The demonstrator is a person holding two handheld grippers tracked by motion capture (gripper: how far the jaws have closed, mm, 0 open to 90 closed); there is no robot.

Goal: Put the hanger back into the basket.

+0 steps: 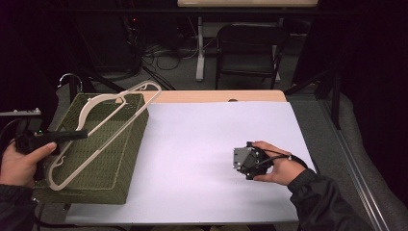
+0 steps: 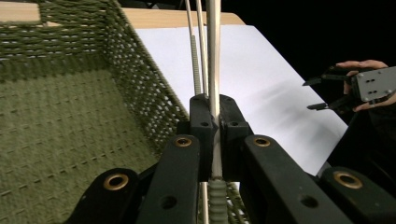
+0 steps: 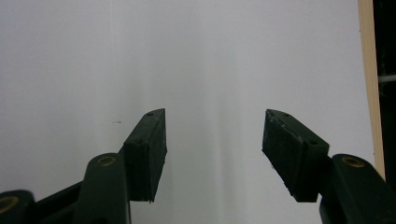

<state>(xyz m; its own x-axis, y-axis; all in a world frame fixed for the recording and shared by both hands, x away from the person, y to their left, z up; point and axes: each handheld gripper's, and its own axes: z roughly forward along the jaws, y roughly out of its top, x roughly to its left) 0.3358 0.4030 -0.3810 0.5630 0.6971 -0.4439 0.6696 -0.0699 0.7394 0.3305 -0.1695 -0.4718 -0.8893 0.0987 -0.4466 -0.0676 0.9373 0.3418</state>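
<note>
Left tongs [image 2: 214, 135] clamp the hanger [image 1: 103, 127], its long axis slanting over the basket [image 1: 122, 159]; right tongs [image 3: 212, 154] gape empty above the counter [image 1: 211, 134].

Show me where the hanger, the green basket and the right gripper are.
hanger [image 1: 111, 117]: high view, long bar.
green basket [image 1: 132, 139]: high view, right wall.
right gripper [image 3: 214, 144]: right gripper view, between its open jaws.

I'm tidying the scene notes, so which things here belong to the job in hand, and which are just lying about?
Part of the job:
- beige hanger, clamped in the left gripper
- green woven basket under it
- right gripper, open over the white table top

Just lying about:
- folding chair behind the table
- cables on the floor
</note>
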